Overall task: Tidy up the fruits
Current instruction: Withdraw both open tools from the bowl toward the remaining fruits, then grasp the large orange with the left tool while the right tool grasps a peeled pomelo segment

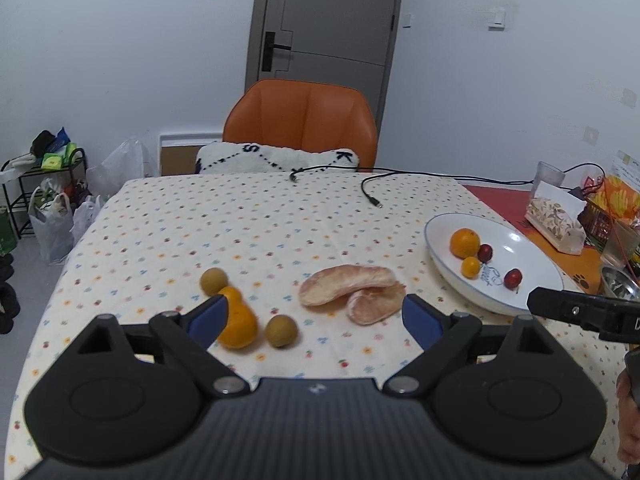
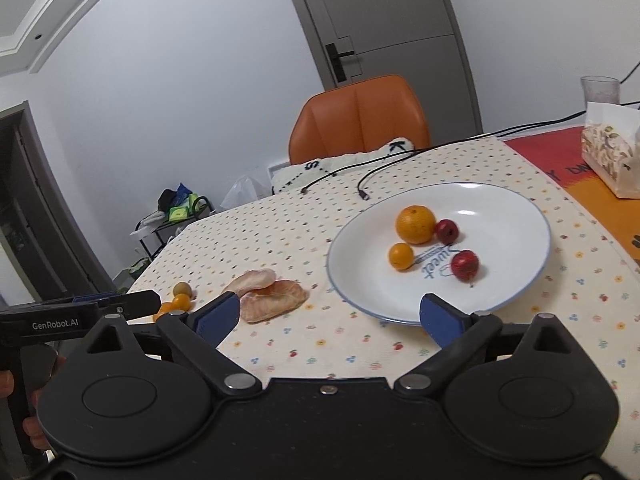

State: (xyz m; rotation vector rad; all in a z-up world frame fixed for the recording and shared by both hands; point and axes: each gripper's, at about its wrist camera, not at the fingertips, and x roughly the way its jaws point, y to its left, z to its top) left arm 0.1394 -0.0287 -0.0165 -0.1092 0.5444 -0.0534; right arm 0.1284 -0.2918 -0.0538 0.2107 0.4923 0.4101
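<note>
A white plate (image 1: pixel 532 264) (image 2: pixel 512 216) on the right of the table holds a large orange (image 2: pixel 415 225), a small orange (image 2: pixel 401 256) and two red fruits (image 2: pixel 465 265). On the cloth lie two peeled pomelo segments (image 1: pixel 352 288) (image 2: pixel 272 294), an orange fruit (image 1: pixel 239 320), and two brownish round fruits (image 1: pixel 213 280) (image 1: pixel 281 331). My left gripper (image 1: pixel 314 316) is open, low over the cloth, with the orange fruit beside its left finger. My right gripper (image 2: pixel 330 314) is open and empty in front of the plate's near rim.
An orange chair (image 1: pixel 300 120) with a white cushion (image 1: pixel 276 158) stands at the far side. Black cables (image 1: pixel 372 196) lie on the far cloth. A snack bag (image 1: pixel 556 220), a cup (image 1: pixel 549 178) and a metal bowl (image 1: pixel 620 286) crowd the right edge.
</note>
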